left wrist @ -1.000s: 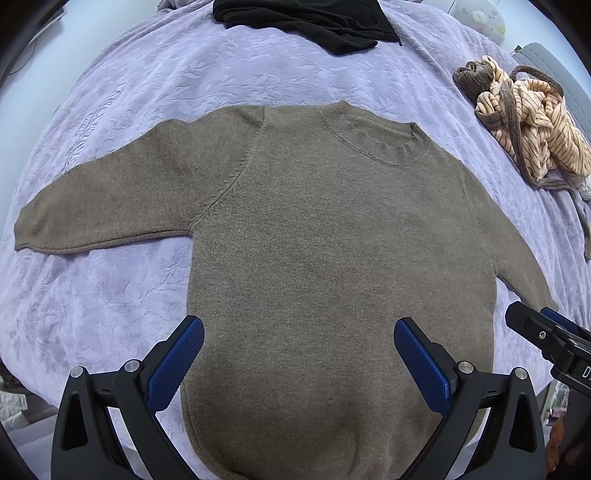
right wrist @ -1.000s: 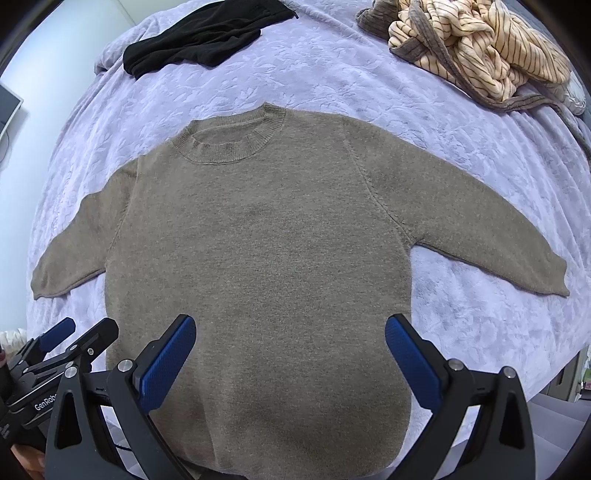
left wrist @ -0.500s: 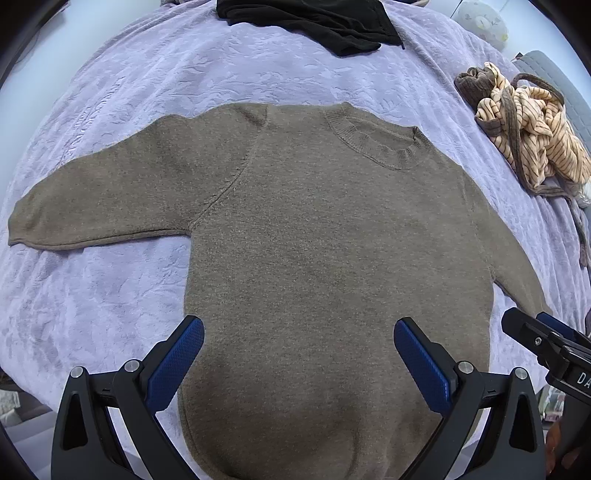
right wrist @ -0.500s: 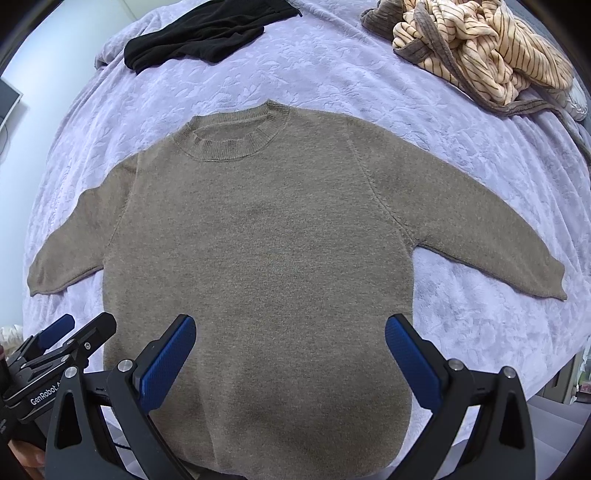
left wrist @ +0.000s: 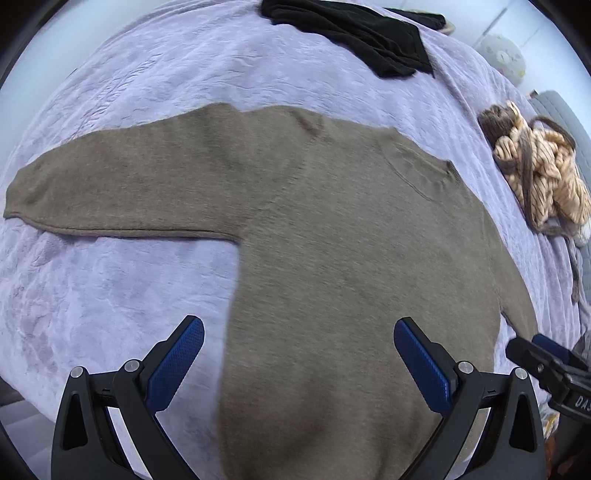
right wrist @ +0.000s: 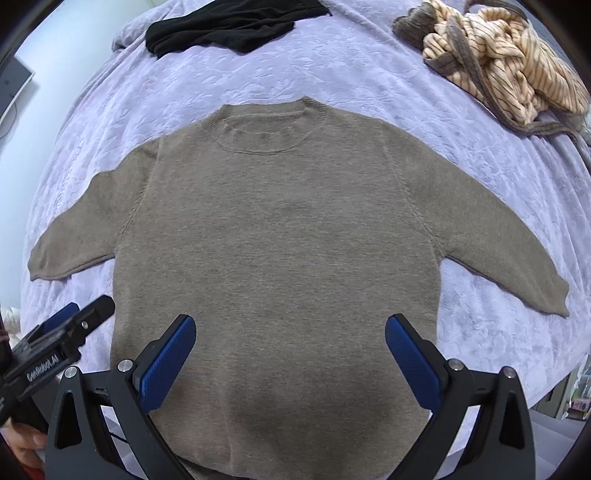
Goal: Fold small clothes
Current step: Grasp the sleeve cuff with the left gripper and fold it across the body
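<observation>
Right wrist view: brown sweater [right wrist: 280,240] spread flat, front up, both sleeves out, on lavender bedspread [right wrist: 369,74]. Right gripper [right wrist: 290,354] above hem, fingers spread wide, holding nothing. Left gripper [right wrist: 70,325] at lower left, jaw state unreadable here. Left wrist view: left gripper [left wrist: 299,354] spread wide, empty, over sweater's left side. Black garment [right wrist: 229,22] and striped garment [right wrist: 498,62] at far edge, well apart from sweater.

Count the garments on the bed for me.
3: brown sweater spread flat in the middle, black garment at the far left edge, striped garment bunched far right. More may lie out of frame.
</observation>
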Demonstrator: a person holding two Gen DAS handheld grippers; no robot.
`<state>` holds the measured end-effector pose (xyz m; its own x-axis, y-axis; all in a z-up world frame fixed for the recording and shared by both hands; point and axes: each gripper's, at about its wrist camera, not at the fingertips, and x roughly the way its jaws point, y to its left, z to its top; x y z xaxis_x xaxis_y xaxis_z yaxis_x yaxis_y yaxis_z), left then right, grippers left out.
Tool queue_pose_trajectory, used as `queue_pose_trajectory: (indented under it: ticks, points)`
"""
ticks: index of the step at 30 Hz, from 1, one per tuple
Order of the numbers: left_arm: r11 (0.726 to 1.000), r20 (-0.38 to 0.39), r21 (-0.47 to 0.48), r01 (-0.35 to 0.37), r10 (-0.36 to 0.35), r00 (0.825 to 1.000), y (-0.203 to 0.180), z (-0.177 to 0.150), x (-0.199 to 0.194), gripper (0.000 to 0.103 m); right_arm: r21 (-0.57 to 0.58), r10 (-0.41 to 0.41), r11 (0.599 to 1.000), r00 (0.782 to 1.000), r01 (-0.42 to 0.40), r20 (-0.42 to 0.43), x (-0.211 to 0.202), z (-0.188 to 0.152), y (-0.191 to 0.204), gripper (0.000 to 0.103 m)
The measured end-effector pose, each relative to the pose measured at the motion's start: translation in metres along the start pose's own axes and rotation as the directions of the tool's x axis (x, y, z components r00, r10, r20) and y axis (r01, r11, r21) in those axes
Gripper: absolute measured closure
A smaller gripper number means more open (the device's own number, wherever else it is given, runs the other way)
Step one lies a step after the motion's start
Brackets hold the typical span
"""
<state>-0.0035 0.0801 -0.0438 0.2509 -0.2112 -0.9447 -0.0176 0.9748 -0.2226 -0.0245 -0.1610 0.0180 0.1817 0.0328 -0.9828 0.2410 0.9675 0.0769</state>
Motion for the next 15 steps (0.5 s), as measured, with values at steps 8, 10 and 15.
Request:
queue_pose_trajectory:
  ticks: [8, 10, 15]
  points:
    - [0.967, 0.112, -0.249, -0.051, 0.081, 0.990, 0.129, 0.027, 0.010, 0.000, -0.130, 0.007, 0.991, 0.999, -0.012, -0.039, 0.022, -0.002, 0.052, 0.001]
    - [0.943, 0.146, -0.329, -0.053, 0.106, 0.983, 0.169, 0.030, 0.011, 0.000, -0.160, 0.018, 0.987, 0.998, -0.028, -0.060, 0.031, -0.004, 0.067, 0.001]
    - [0.851, 0.215, -0.525, 0.012, 0.120, 0.969, 0.258, 0.031, 0.014, 0.000, -0.211, 0.038, 0.976, 0.994, -0.060, -0.107, 0.049, -0.010, 0.094, 0.001]
